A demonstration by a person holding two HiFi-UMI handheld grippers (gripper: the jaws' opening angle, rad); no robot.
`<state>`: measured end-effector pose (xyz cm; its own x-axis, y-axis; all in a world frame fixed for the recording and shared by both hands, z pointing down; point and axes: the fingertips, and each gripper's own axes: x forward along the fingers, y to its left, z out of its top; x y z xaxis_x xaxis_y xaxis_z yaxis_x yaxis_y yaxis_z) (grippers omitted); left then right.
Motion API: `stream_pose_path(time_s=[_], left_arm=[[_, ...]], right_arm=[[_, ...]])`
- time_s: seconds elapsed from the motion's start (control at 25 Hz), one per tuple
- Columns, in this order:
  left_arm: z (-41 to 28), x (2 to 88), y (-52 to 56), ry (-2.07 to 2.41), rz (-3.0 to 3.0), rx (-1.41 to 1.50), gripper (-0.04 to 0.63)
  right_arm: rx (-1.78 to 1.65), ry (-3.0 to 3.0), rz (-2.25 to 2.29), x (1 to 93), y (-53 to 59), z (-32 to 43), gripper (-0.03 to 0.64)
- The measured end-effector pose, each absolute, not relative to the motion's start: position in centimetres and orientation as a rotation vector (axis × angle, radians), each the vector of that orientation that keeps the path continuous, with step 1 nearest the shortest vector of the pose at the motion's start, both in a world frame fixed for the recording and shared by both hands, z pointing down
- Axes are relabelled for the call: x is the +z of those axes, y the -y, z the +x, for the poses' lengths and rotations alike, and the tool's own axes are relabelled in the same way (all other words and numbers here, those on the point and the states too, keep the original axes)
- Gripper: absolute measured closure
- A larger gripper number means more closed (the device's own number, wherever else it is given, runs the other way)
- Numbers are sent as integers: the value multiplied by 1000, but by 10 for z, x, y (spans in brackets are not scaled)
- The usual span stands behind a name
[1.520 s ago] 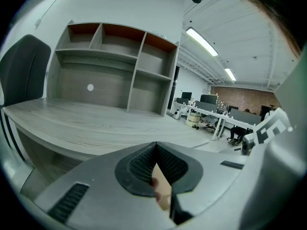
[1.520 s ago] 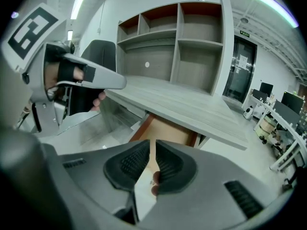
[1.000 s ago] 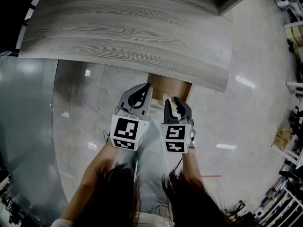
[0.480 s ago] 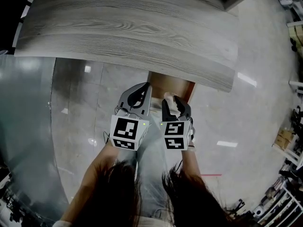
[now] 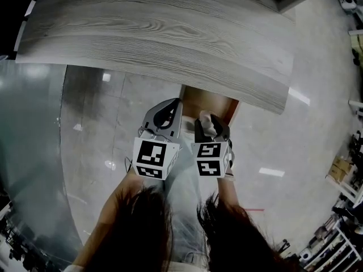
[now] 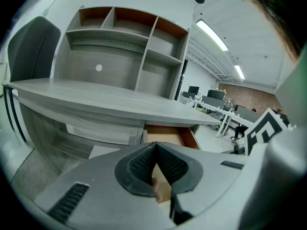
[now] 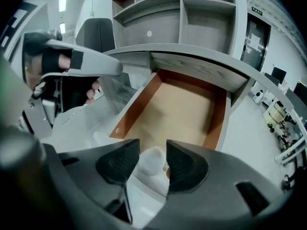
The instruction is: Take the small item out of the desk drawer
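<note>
Found item point(image 7: 153, 164), small, white and rounded, between the jaws of right tool point(image 7: 152, 147), at the near end of drawer point(image 7: 135, 104); unclear whether inside the drawer front or just outside it. Logged those jaws as just opened wide, item between them, pads apparently not pressing: read as loose, not clamped. Cannot tell what carries it from below; only a pale surface under it. Judged either a let-go after the lift or a widening ahead of a grip, so not counting the task done until the item shows clear of the drawer. Saw left tool point(image 6: 154, 145) closed tip to tip on nothing, just beside the right one, before the drawer. Found drawer pulled out from under tabletop point(image 5: 170, 33): orange-brown walls, tan floor bare where visible, near front hidden behind the jaws. Noted shelf unit point(image 6: 144, 37) above the tabletop, nothing showing in its compartments.
</note>
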<state>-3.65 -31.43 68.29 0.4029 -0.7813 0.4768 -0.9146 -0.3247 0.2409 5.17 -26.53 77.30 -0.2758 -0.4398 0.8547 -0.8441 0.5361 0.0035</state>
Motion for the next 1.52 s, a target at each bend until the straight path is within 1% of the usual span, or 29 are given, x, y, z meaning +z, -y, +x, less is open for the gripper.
stream_pose_path(time_s=[0.28,0.64,1.16,1.52], left_arm=[[-36,690,311,1445,2174,376,583],[-38,693,310,1444,2166,383,583],[-48,705,307,1455,2123,403,583],[-52,707,305,1457,2118,412,583]], right_arm=[[668,1816,1020,785,261,52,436],[809,1737,1058,795,259,58,433],[830,1645,1059,803,262,58,433],[807,1673,1062,800,260,59,453]])
